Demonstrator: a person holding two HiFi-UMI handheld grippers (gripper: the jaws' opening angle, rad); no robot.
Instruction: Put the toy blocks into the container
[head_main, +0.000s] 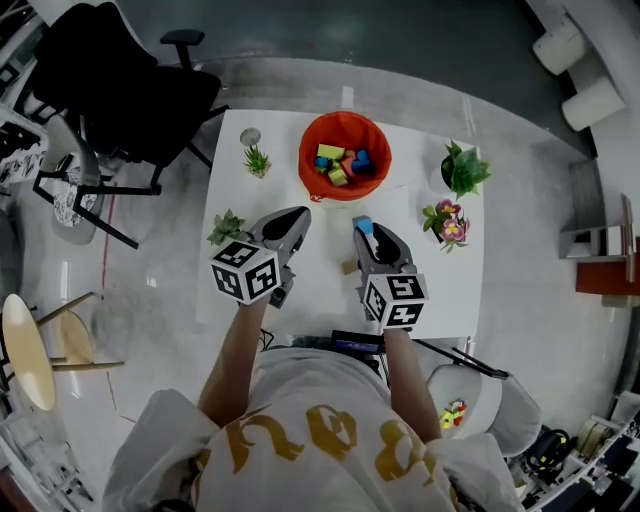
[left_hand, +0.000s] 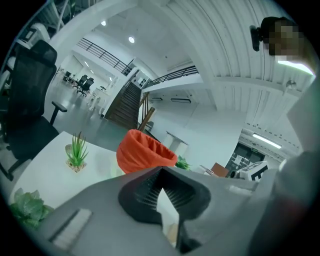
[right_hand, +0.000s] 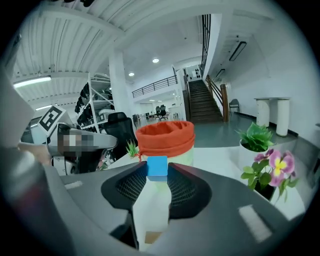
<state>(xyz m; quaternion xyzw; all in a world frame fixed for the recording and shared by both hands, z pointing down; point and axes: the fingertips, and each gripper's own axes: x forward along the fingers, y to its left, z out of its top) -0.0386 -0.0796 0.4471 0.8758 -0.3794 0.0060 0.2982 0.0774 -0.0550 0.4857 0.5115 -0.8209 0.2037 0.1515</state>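
An orange fabric container (head_main: 344, 128) stands at the far middle of the white table (head_main: 310, 290), with several coloured blocks inside. My right gripper (head_main: 363, 228) hangs above the table in front of it, shut on a blue block (head_main: 362, 223). In the right gripper view the blue block (right_hand: 157, 167) sits between the fingertips, and the container (right_hand: 165, 137) is straight ahead. A tan wooden block (head_main: 348, 267) lies on the table under that gripper. My left gripper (head_main: 297, 215) is raised beside it, shut and empty, with its tips meeting (left_hand: 162, 169) and the container (left_hand: 144, 151) ahead.
Small potted plants stand round the table: one (head_main: 257, 158) left of the container, one (head_main: 226, 228) at the left edge, a green one (head_main: 463, 168) and a flowering one (head_main: 447, 222) on the right. A black office chair (head_main: 120, 90) stands beyond the table's left corner.
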